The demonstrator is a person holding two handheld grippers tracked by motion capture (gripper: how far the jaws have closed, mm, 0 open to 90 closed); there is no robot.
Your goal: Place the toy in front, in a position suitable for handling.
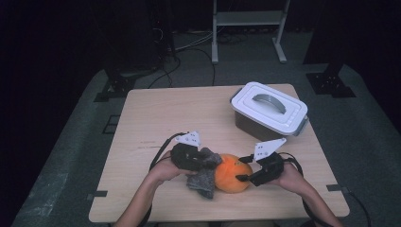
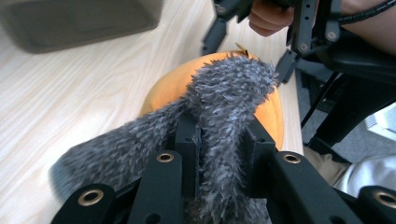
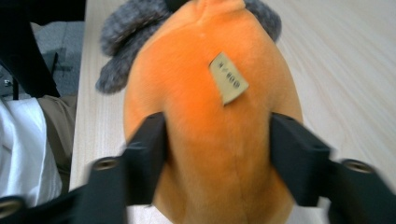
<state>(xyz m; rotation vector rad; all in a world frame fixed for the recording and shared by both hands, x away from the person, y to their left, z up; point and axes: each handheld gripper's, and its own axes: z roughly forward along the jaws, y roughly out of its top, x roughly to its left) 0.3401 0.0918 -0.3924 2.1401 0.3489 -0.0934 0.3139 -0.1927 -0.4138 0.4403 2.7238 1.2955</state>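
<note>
Both grippers meet near the table's (image 1: 142,123) front edge: my left gripper (image 1: 196,161) pinches the grey cloth (image 2: 224,93), my right gripper (image 1: 243,171) stands wide around the orange plush (image 3: 210,116), pads at its sides. Behind, bare wood reaches the box (image 1: 268,109). Its tag (image 3: 228,78) is unreadable.

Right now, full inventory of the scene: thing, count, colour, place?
table: 1, light wood, centre
lidded box: 1, grey with white lid, far right of the table
plush toy: 1, orange, near edge, between both grippers
fuzzy cloth: 1, grey, draped against the toy's left side
shelf frame: 1, white, on the floor behind the table
left hand-held gripper: 1, black, shut on the cloth
right hand-held gripper: 1, black, jaws astride the toy
</note>
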